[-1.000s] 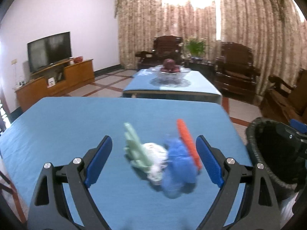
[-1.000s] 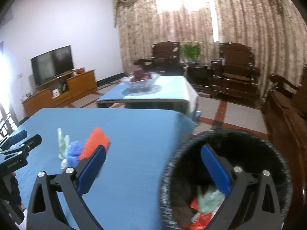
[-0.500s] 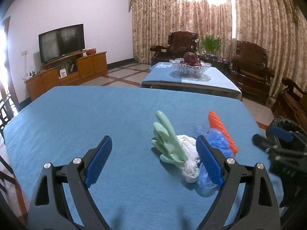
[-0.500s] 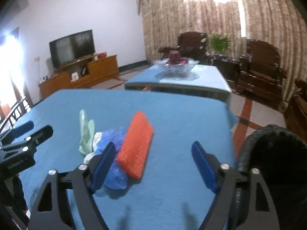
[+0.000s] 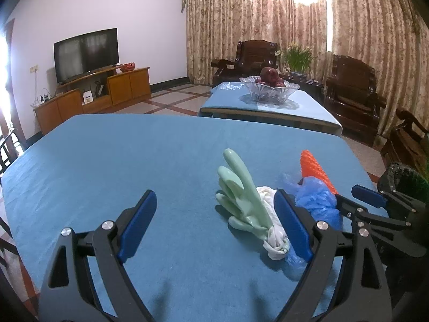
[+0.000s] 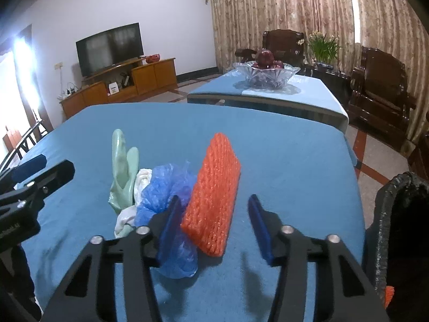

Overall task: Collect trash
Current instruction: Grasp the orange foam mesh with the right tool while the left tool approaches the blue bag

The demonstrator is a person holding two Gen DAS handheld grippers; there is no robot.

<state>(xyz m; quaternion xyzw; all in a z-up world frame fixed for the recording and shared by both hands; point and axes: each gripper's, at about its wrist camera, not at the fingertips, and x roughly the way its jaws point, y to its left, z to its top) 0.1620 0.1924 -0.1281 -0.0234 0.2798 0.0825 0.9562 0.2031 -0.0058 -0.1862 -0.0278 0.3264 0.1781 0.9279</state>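
A small trash pile lies on the blue-clothed table (image 5: pixel 134 161) (image 6: pixel 289 147): a pale green rubber glove (image 5: pixel 241 196) (image 6: pixel 123 171), a white crumpled bag (image 5: pixel 270 214) (image 6: pixel 142 179), a blue plastic bag (image 5: pixel 319 201) (image 6: pixel 166 187) and an orange foam net (image 5: pixel 313 169) (image 6: pixel 214 187). My left gripper (image 5: pixel 214 228) is open, low over the table, with the glove just ahead between its jaws. My right gripper (image 6: pixel 214 228) (image 5: pixel 354 201) is closing with the orange net between its jaws; the right pad still stands apart from it. A black-lined bin (image 6: pixel 388 214) (image 5: pixel 402 177) stands beside the table's right edge.
Beyond the table stands a second blue-covered table (image 5: pixel 308 107) with a glass fruit bowl (image 5: pixel 268 91). A TV (image 5: pixel 85 53) on a wooden cabinet (image 5: pixel 93 99) lines the left wall. Dark wooden armchairs (image 5: pixel 351 91) and a potted plant (image 5: pixel 297 56) stand before the curtains.
My right gripper swung left from over the bin to the pile and dropped, its jaws narrowing around the orange net. My left gripper sank closer to the glove.
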